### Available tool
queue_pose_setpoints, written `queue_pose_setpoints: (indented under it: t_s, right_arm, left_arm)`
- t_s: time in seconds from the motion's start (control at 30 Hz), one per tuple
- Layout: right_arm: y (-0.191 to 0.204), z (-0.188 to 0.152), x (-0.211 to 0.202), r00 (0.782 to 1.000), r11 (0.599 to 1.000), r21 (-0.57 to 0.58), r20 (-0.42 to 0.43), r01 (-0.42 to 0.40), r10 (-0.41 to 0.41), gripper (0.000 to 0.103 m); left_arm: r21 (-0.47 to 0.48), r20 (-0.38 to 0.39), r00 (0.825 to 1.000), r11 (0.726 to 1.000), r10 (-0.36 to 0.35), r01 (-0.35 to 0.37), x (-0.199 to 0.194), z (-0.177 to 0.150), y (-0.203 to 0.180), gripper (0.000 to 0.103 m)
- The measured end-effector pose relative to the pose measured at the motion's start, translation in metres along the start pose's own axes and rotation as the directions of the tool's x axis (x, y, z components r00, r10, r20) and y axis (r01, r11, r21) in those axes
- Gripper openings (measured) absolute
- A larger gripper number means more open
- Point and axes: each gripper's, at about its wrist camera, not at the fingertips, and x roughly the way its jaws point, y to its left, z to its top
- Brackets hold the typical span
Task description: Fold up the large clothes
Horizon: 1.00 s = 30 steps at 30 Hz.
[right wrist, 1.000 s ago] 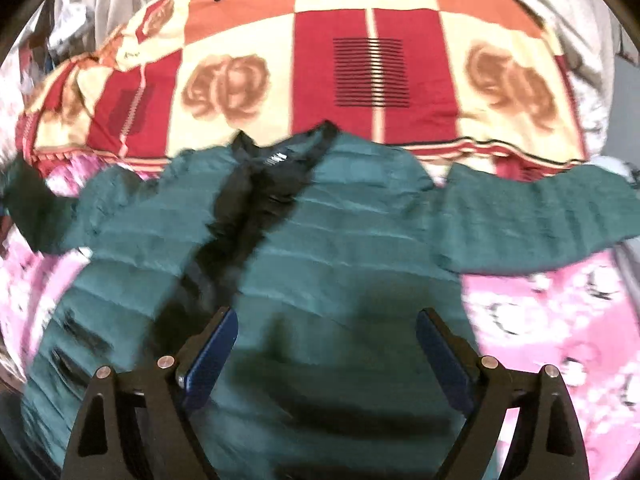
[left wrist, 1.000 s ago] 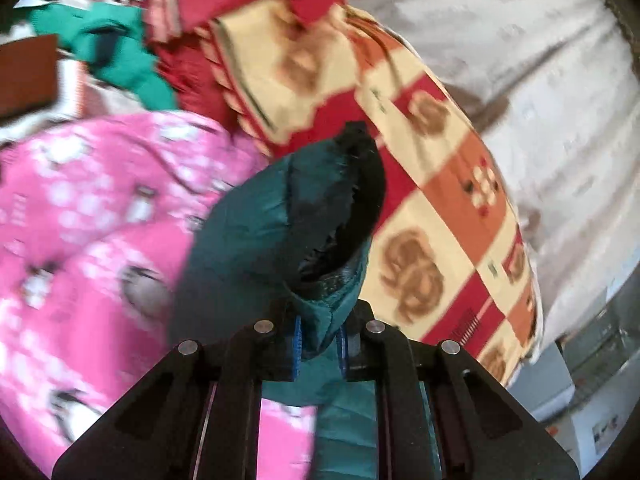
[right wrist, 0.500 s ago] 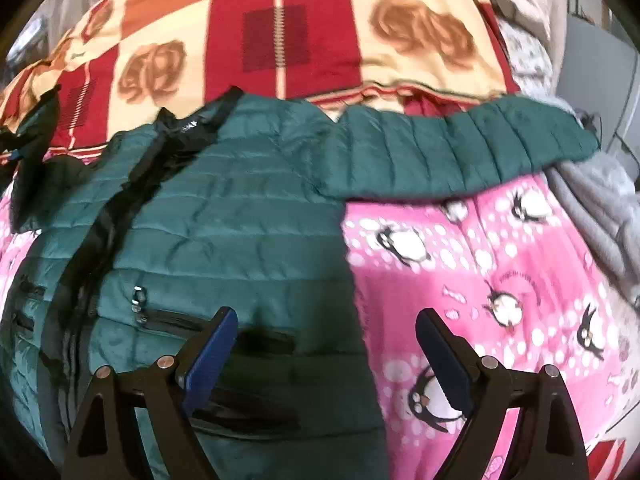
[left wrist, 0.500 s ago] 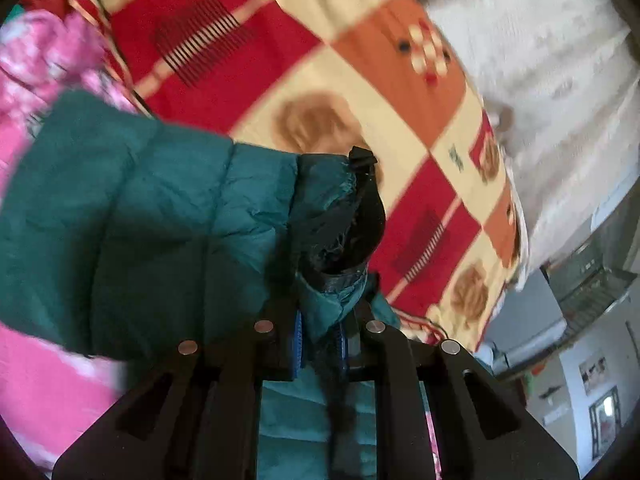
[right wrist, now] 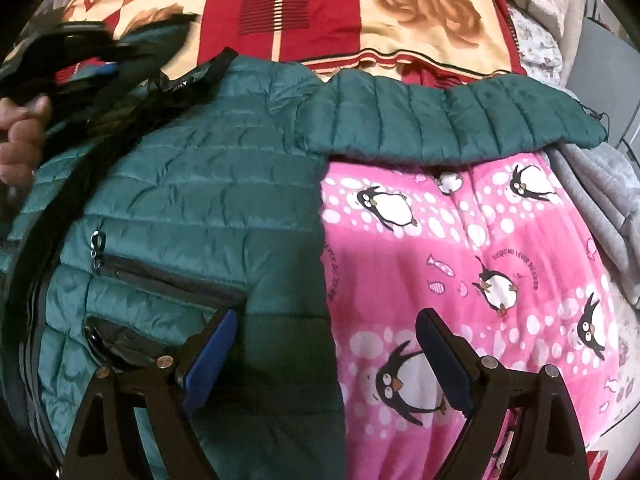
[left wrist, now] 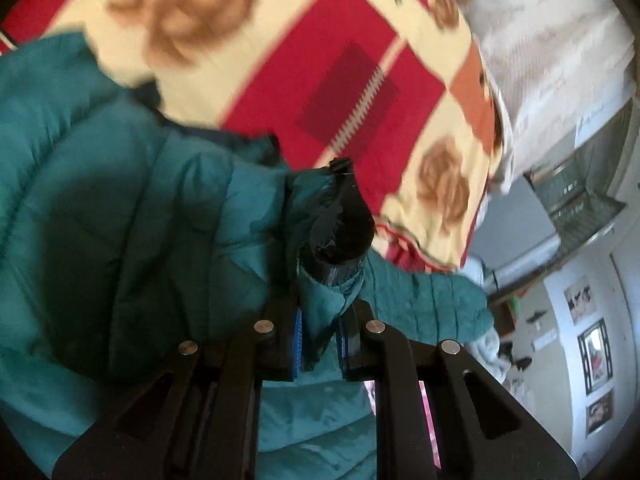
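The left gripper [left wrist: 320, 340] was pinching the cuff of the green jacket [right wrist: 192, 208], its blue pads pressed together on a wad of fabric whose black lining bulged out toward twelve o'clock. A second before, that cuff had hung over the pink penguin blanket [right wrist: 460, 248] with the sleeve trailing loose; half a second on, the sleeve had been carried across, and now the quilted body filled the left wrist view from seven to ten o'clock, with the red and cream rose blanket [left wrist: 360, 92] beyond it. By my reading the left sleeve was being folded inward over the chest.

The right gripper [right wrist: 324, 360] hung with its jaws spread wide and nothing between them, straddling the jacket's side seam at six o'clock. Its view had slid from the middle of the chest toward the right-hand edge, so that the pink blanket now took up the whole of three to six o'clock. The other sleeve [right wrist: 452, 120] lay flat and straight toward two o'clock, untouched. The person's hand [right wrist: 20, 136] showed at nine o'clock near the collar, with the other tool blurred above it.

The jacket lay face up on the bed, zip and chest pocket showing. One sleeve was on its way in; the second sleeve and the body folds were, I judged, yet to come.
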Motion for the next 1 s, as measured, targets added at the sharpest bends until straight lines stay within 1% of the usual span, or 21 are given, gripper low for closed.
queue_pose_setpoints:
  t_s: [0.07,0.17,0.33,0.43,0.53,0.6,0.67,0.77,0.9,0.97,1.0]
  right_arm:
    - [-0.003,-0.001,0.000,1.000,1.000,0.008,-0.002,-0.006,0.006,0.089]
    - [-0.005,-0.003,0.001,1.000,1.000,0.014,-0.008,-0.020,0.020,0.089]
    - [-0.004,-0.005,0.003,0.999,1.000,-0.003,-0.012,-0.031,0.031,0.089]
    - [-0.006,-0.005,0.005,0.999,0.999,0.005,-0.019,-0.042,0.042,0.089]
    - [-0.005,-0.005,0.005,0.999,0.999,0.002,-0.020,-0.043,0.043,0.089]
    - [-0.006,-0.005,0.005,0.999,0.999,0.004,-0.021,-0.046,0.046,0.090]
    - [-0.007,-0.005,0.006,0.998,0.999,0.013,-0.024,-0.053,0.053,0.089]
    - [-0.008,-0.005,0.007,0.998,0.998,0.025,-0.030,-0.057,0.058,0.089]
    - [-0.009,-0.002,0.005,0.999,0.998,0.047,-0.019,-0.047,0.048,0.089]
    - [-0.011,0.003,-0.003,0.999,0.996,0.084,0.015,-0.043,0.042,0.090]
    - [-0.011,0.005,-0.006,0.999,0.994,0.103,0.032,-0.043,0.040,0.090]
  left_arm:
    - [0.016,-0.041,0.999,1.000,-0.009,0.009,0.022,-0.011,-0.012,0.012]
    - [0.038,-0.075,0.997,0.999,-0.003,0.005,0.046,-0.021,-0.026,0.012]
    - [0.052,-0.118,0.993,0.998,0.028,-0.022,0.070,-0.032,-0.033,0.012]
    - [0.089,-0.149,0.987,0.995,0.059,-0.046,0.078,-0.042,-0.032,0.012]
    - [0.125,-0.184,0.975,0.987,0.128,-0.106,0.084,-0.051,-0.031,0.013]
    - [0.136,-0.196,0.972,0.985,0.132,-0.106,0.084,-0.054,-0.032,0.022]
    - [0.131,-0.213,0.971,0.988,0.114,-0.087,0.081,-0.055,-0.033,0.043]
    - [0.128,-0.233,0.969,0.990,0.086,-0.057,0.072,-0.056,-0.037,0.057]
    - [0.115,-0.261,0.965,0.993,0.025,0.006,0.052,-0.056,-0.041,0.058]
    - [0.123,-0.243,0.970,0.992,0.002,0.029,0.031,-0.050,-0.040,0.058]
    - [0.127,-0.224,0.975,0.991,0.002,0.028,0.021,-0.045,-0.038,0.058]
